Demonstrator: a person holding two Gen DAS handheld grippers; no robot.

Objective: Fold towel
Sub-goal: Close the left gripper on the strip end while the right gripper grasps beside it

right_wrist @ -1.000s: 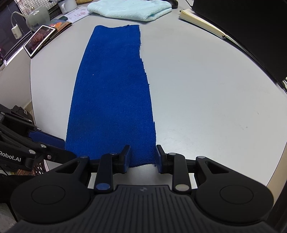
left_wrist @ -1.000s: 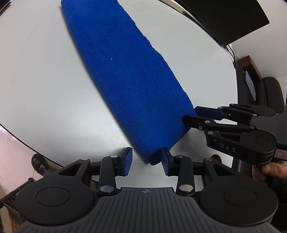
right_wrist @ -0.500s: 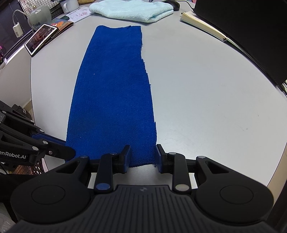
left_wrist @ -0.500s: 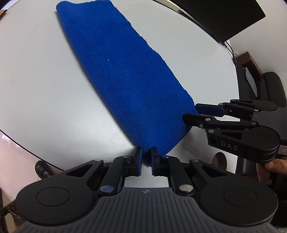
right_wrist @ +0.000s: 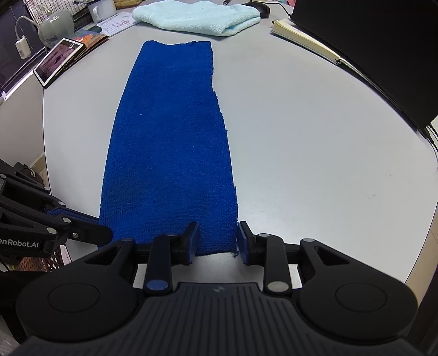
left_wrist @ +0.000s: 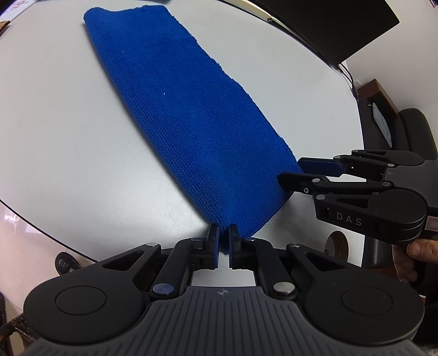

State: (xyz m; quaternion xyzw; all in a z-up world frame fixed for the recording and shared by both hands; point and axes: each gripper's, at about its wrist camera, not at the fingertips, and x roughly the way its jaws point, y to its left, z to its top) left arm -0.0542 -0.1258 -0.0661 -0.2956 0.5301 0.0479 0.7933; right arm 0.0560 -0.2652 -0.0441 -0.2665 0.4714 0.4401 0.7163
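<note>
Left wrist view: blue towel (left_wrist: 189,131) lies flat as a long folded strip on the grey table (left_wrist: 60,115), running away from the camera toward the far edge. Left gripper (left_wrist: 224,242) is clamped on the towel's near left corner, blue pads pressed together with cloth pinched between them. Right gripper (left_wrist: 294,174) comes in from the right at the towel's other near corner, fingers spread apart, one on each side of the corner, not pinching. A hand (left_wrist: 416,260) holds its handle at the right edge. Black monitor (left_wrist: 328,24) sits at the far right of the table.

Right wrist view: same towel (right_wrist: 169,142) stretches straight ahead, near end just in front of the camera. Right gripper (right_wrist: 217,239) has its jaws wide, blue pads flanking the near right corner, cloth lying between them, no squeeze. Left gripper (right_wrist: 102,231) enters low from the left, its tip at the near left corner; cannot tell its state from here. Beyond the far end: a folded light-blue towel (right_wrist: 197,16), a tablet (right_wrist: 58,59) at left, an open notebook (right_wrist: 303,38) at right, a white mug (right_wrist: 102,9).
</note>
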